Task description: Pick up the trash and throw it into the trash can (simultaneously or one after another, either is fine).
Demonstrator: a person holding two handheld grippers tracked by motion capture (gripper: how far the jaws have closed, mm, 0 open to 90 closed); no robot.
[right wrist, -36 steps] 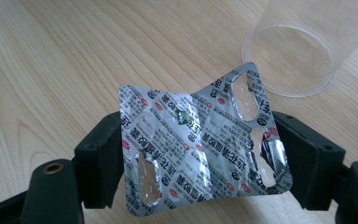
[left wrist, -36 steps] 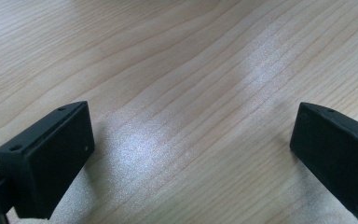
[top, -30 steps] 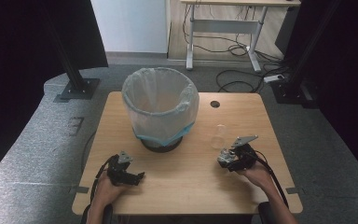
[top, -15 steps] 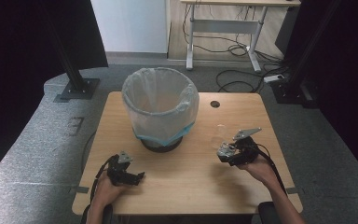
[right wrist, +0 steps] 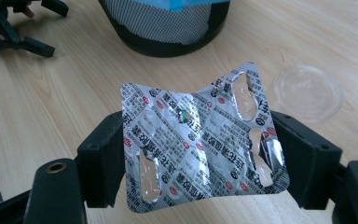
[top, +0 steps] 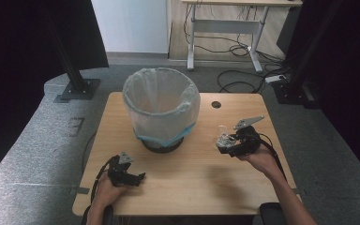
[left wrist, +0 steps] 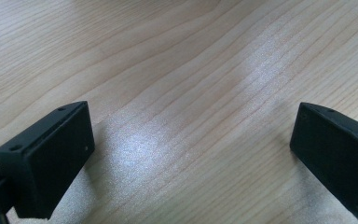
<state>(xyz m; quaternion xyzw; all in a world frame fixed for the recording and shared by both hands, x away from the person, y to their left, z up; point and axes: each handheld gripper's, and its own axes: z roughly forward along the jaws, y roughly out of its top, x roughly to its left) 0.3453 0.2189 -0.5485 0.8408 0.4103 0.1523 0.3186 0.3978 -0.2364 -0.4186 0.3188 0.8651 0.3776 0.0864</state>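
A silver foil blister pack (right wrist: pixel 200 144) printed with red and black text, its pockets torn open, is bent between my right gripper's (right wrist: pixel 198 158) two black jaws, which are shut on it. In the high view that right gripper (top: pixel 225 140) is held above the table's right side with the pack (top: pixel 223 139) at its tip. My left gripper (top: pixel 138 178) rests at the front left of the wooden table (top: pixel 187 187). Its jaws stand wide apart over bare wood (left wrist: pixel 186 116), nothing between them.
A mesh waste bin (top: pixel 161 110) lined with a white bag stands at the table's centre back; its base (right wrist: pixel 168 28) is seen beyond the pack. A clear plastic lid (right wrist: pixel 307 93) lies on the wood to the right of the bin. A cable hole (top: pixel 216 104) sits behind.
My right gripper has risen a little and shifted left toward the bin with the blister pack in it. The left gripper has stayed put.
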